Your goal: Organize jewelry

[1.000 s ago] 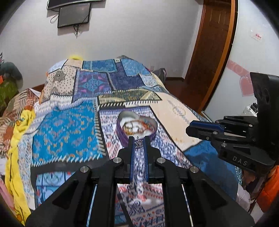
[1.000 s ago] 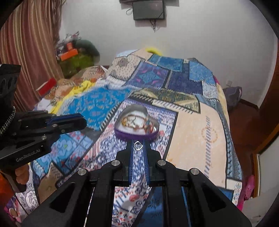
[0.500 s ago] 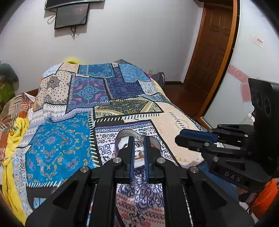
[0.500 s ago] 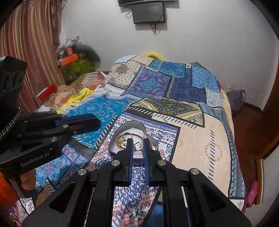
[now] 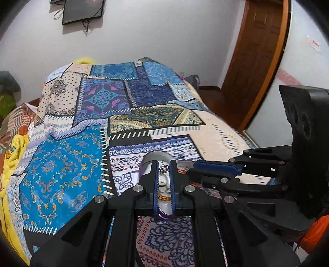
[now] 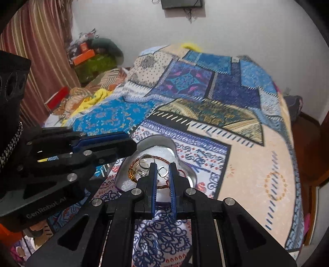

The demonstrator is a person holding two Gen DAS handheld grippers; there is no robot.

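Ring (image 6: 163, 171) btwn right fingers (image 6: 153, 170), over tin (image 6: 164, 143).

You're looking at two grippers (image 6: 162, 164), one heart-shaped tin (image 6: 159, 143), one patchwork bedspread (image 6: 242, 164), one wall screen (image 5: 83, 10).

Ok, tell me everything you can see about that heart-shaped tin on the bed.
The heart-shaped tin is a shallow, open, shiny metal box with a purple outer rim, lying flat on the patterned bedspread. Inside lie a reddish cord bracelet, a beaded bracelet and some rings. Both grippers hover over it, each pinching a small silver piece.
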